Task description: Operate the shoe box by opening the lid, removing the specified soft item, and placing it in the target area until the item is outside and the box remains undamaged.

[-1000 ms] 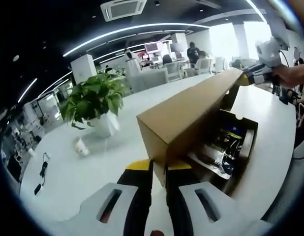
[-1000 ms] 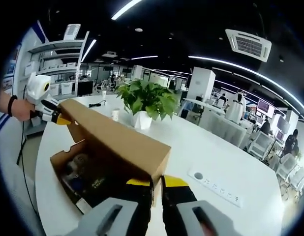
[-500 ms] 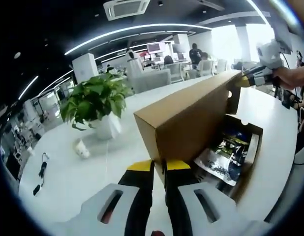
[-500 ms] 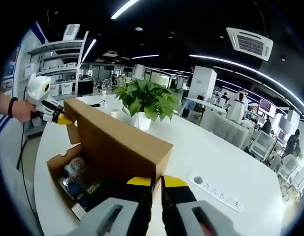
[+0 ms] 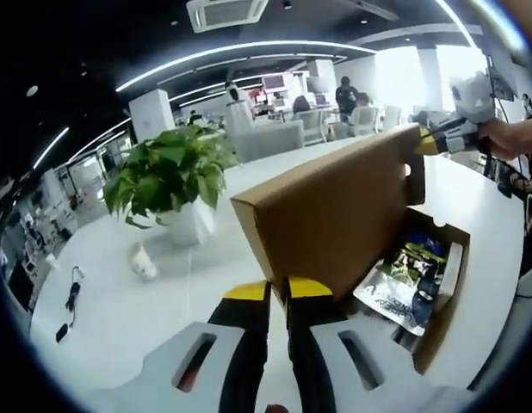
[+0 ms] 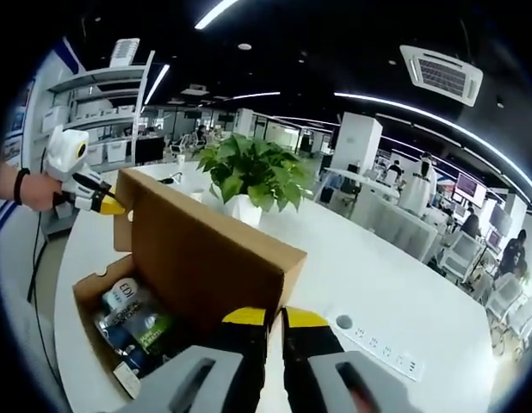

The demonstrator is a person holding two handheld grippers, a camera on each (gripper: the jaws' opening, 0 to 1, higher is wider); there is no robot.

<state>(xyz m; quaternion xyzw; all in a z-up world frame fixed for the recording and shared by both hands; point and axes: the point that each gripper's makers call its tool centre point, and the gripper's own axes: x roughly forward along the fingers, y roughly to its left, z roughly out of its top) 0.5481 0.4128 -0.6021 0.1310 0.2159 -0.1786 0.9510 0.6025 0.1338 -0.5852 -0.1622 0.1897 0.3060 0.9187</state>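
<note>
The brown cardboard shoe box lid [image 5: 343, 215] stands tilted up, nearly upright, over the open box [image 5: 442, 301]. My left gripper [image 5: 277, 291] is shut on the lid's near corner edge. At the lid's far corner my right gripper [image 5: 425, 144] pinches the edge, a hand behind it. In the right gripper view the lid [image 6: 206, 249] rises from my right gripper [image 6: 275, 317], which is shut on its corner, and my left gripper [image 6: 107, 205] holds the far end. Glossy blue, green and silver packets [image 6: 133, 323] lie inside the box [image 6: 89, 297]; the same packets [image 5: 404, 284] appear in the left gripper view.
A potted green plant [image 5: 167, 176] and a small white cup [image 5: 144, 262] stand on the white table [image 5: 120, 318] beyond the lid. A black cable [image 5: 72, 301] lies at the table's far left. A white power strip [image 6: 378, 348] sits on the table [image 6: 378, 284].
Both grippers have swung the lid higher, from a low slant to almost upright. More of the box's inside and the packets now shows.
</note>
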